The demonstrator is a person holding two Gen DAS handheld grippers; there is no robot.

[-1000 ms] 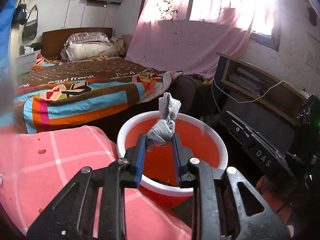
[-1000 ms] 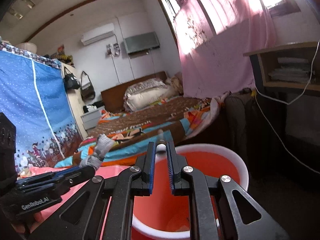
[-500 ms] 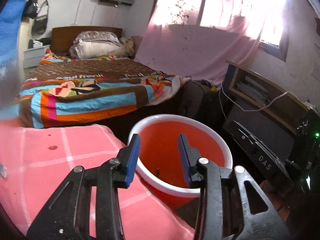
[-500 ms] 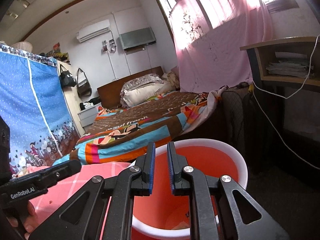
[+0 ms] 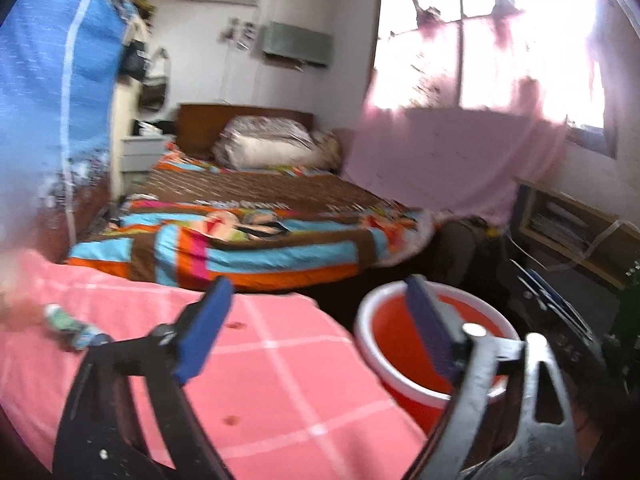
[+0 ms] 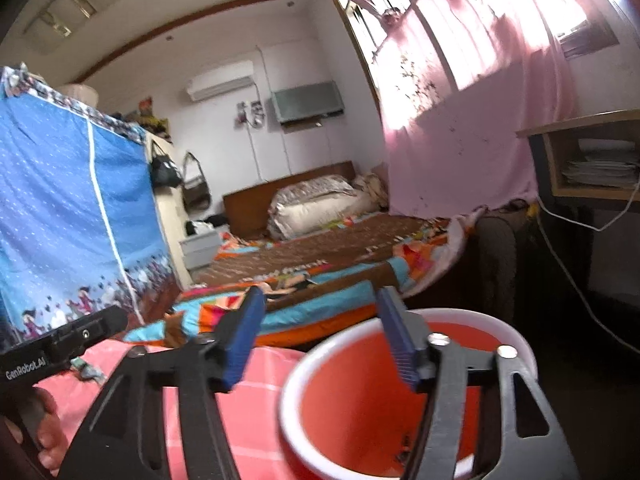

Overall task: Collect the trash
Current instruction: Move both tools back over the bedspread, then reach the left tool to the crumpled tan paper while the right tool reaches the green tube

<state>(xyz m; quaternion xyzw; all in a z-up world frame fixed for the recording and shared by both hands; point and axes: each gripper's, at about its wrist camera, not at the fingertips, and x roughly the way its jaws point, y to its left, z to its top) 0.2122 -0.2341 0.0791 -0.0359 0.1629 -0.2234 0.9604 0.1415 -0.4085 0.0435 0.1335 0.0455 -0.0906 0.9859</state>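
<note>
Blur smears the left tool (image 5: pixel 316 320) and right tool (image 6: pixel 320 336), both opening empty above the half-hidden red bucket (image 6: pixel 400 408).

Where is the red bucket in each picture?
Left wrist view: the red bucket sits at lower right, partly behind the right blue pad of the tongs, beside the pink cloth.
Right wrist view: the bucket is at bottom centre-right, close up, below the tongs.
Shared landmark: the striped bed behind the bucket.

Glaring daylight through the pink curtain (image 5: pixel 460 160), left view motion-blurred, perhaps smeared, fisheye-bent edges
</note>
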